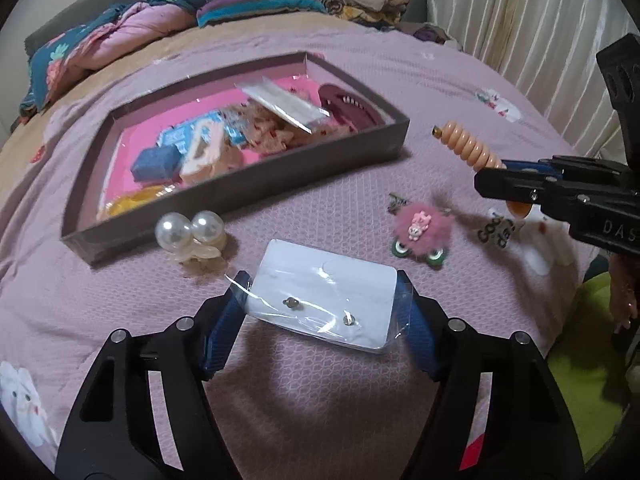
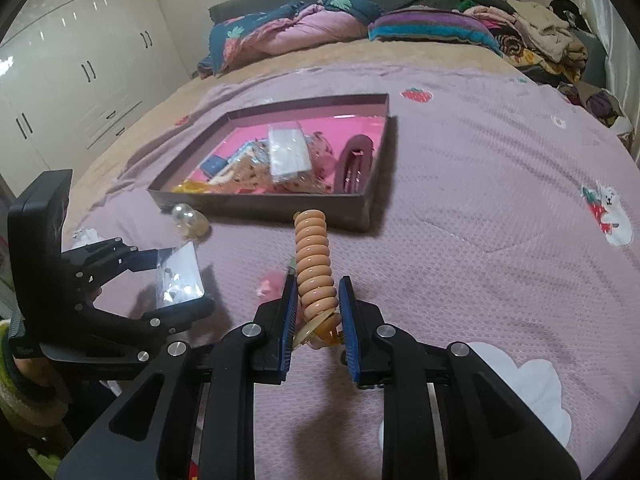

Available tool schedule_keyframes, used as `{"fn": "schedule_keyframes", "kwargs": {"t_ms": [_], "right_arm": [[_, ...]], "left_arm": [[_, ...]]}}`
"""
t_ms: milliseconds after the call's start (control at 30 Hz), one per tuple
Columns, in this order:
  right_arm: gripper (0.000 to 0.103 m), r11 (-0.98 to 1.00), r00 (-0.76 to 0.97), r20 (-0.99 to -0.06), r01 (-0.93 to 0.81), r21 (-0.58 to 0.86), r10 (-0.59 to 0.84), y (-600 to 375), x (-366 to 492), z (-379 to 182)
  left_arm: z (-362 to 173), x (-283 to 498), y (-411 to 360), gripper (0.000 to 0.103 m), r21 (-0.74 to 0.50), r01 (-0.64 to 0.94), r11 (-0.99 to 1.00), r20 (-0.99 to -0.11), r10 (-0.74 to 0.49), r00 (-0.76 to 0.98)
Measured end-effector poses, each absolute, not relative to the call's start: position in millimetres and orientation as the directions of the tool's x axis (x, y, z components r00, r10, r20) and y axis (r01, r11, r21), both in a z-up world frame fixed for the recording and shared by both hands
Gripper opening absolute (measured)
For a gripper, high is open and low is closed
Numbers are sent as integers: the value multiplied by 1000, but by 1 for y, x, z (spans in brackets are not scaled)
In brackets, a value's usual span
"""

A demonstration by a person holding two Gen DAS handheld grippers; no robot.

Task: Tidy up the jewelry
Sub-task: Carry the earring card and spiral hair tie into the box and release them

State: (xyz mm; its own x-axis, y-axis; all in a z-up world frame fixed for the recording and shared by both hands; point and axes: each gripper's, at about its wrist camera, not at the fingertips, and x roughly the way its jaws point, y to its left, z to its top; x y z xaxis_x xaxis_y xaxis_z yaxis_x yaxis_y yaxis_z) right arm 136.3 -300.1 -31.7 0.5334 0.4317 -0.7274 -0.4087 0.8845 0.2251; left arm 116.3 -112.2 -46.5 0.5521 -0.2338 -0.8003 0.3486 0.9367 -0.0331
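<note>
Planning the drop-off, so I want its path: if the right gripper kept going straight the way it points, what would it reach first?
Probably the near wall of the tray. The right gripper holds the coil hair tie, whose tip points at that wall; depth and height are unclear, so it might pass over.

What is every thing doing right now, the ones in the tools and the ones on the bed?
Left tool: shut on earring card.
Earring card: held, in clear wrap.
Right tool: shut on spiral hair tie.
Spiral hair tie: held, sticking forward.
Tray: open, partly filled.
Pearl clip: lying beside tray.
Pink fluffy charm: lying on bed.
</note>
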Motion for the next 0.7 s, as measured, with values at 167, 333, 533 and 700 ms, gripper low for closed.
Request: {"fn": "schedule_keyframes", "kwargs": {"t_ms": [167, 333, 533, 700], "right_arm": [[20, 875, 540, -712, -426, 230, 449, -290, 132, -21], [20, 861, 546, -693, -456, 224, 470, -277, 131, -7], [20, 840, 547, -673, -496, 219, 498, -256, 134, 8], [20, 826, 548, -658, -522, 214, 516, -240, 142, 20]], "left_arm": [[-26, 111, -99, 63, -45, 328, 944, -769, -242, 591], [-6, 112, -79, 63, -40, 283, 958, -739, -219, 637], [11, 119, -55, 63, -38, 228, 973, -720, -185, 669], [19, 127, -36, 63, -51, 187, 981, -712, -167, 682]]}}
